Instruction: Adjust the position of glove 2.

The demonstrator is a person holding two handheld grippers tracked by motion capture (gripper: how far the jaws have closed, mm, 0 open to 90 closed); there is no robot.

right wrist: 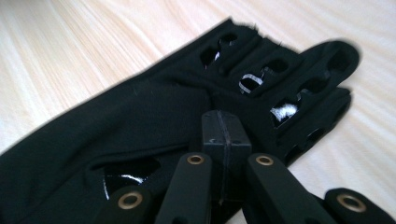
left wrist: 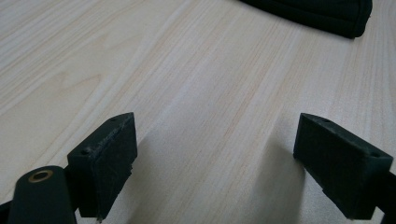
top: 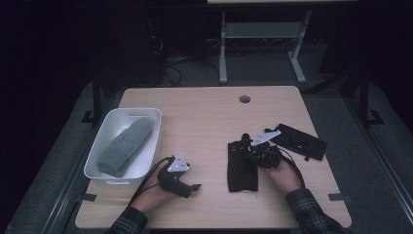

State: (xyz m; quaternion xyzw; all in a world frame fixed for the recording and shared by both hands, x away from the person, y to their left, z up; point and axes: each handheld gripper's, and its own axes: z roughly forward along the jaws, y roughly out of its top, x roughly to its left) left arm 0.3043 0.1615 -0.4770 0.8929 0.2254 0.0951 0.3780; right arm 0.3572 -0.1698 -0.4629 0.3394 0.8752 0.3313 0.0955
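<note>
Right gripper view: right claw (right wrist: 225, 135) closed over black perforated fabric glove (right wrist: 154, 121); left claw (left wrist: 224, 163) open above woodgrain table (left wrist: 187, 70).

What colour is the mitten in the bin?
Grey mitten; clearest in the high view.

Both forearms wear dark plaid sleeves (top: 311, 207); each black tool (top: 195, 187) carries a grey three-cornered plate and cable.

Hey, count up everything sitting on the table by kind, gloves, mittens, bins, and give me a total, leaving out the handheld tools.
Black gloves: 2, the near one and the far one on the right side of the table
Grey mitten: 1, lying in the bin
White bin: 1
Total: 4
</note>
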